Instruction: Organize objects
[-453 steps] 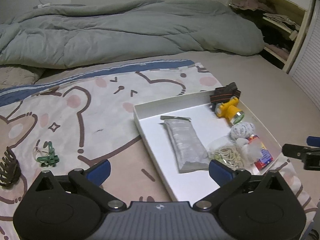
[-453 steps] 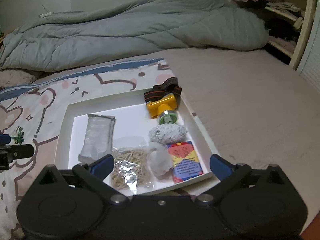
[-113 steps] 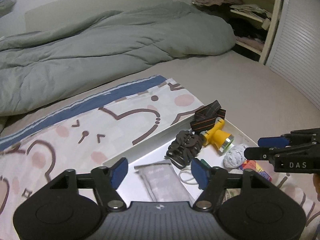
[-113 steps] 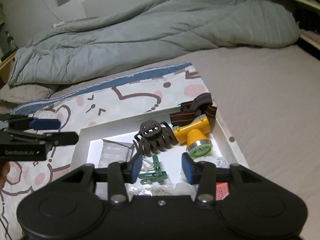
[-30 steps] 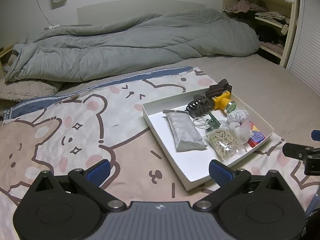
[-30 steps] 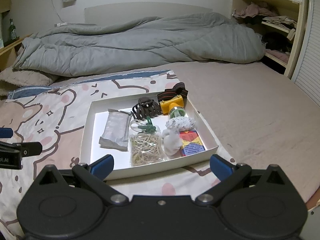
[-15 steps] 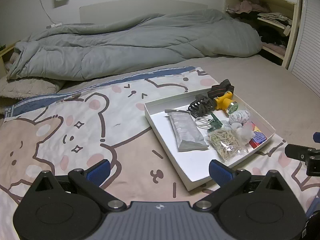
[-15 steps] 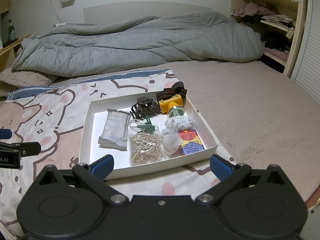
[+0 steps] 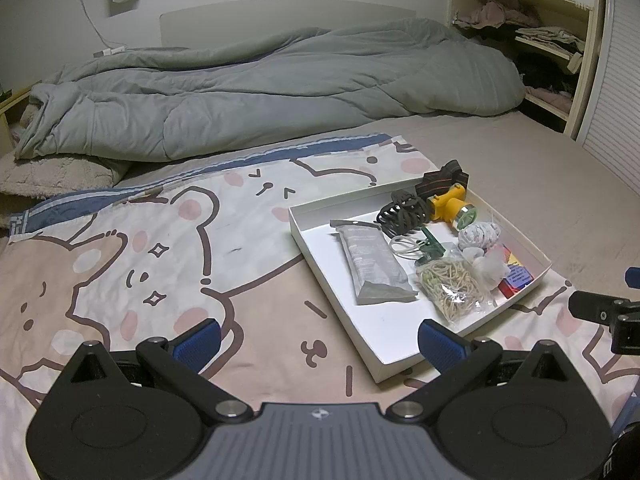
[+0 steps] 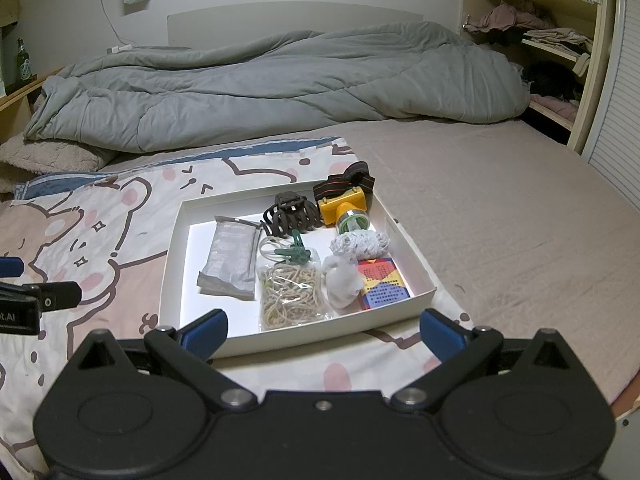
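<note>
We hold both grippers above the bed, each spread wide and grasping nothing. Our left gripper hovers over the cartoon-bear printed blanket, and our right gripper hangs just in front of the near wall of the shallow white cardboard box, which lies flat on that blanket.

All the small items we see lie inside the box. A grey foil sachet lies along its left part. Beside it, at the near side, is a clear bag of tan rubber bands. Just behind that bag sits a green plastic clothes peg with a loop of white cord. A dark brown claw hair clip rests toward the far wall, touching a yellow headlamp with a striped dark strap in the far right corner. In front of the headlamp lie a white knitted bundle, a crumpled clear plastic wrap and a small colourful printed card box.

A rumpled grey duvet is heaped across the far end of the bed.
</note>
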A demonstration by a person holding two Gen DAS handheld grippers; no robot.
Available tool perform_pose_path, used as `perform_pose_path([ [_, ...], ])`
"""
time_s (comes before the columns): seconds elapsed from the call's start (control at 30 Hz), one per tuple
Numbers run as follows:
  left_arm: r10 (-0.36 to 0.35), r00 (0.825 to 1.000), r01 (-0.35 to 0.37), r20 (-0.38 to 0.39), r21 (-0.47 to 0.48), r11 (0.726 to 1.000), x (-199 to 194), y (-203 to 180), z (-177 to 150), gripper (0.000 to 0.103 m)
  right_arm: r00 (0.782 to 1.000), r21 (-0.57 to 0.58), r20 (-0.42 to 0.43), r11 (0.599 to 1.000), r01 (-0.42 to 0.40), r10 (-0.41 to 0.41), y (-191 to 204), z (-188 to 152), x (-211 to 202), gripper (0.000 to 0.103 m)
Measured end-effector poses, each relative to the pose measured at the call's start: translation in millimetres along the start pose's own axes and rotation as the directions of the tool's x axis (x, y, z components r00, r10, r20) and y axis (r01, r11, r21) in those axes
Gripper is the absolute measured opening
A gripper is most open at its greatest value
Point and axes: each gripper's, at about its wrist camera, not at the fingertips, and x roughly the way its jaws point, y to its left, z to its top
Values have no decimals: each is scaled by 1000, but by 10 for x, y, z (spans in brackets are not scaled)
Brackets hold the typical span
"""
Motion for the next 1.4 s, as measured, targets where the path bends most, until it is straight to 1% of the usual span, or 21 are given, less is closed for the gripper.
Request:
perform_pose_path([
  [1.4, 1, 1000, -1, -6, -8, 1000, 3, 2, -10, 103, 1000, 0, -1, 1000, 0, 0, -6, 11, -1, 103],
])
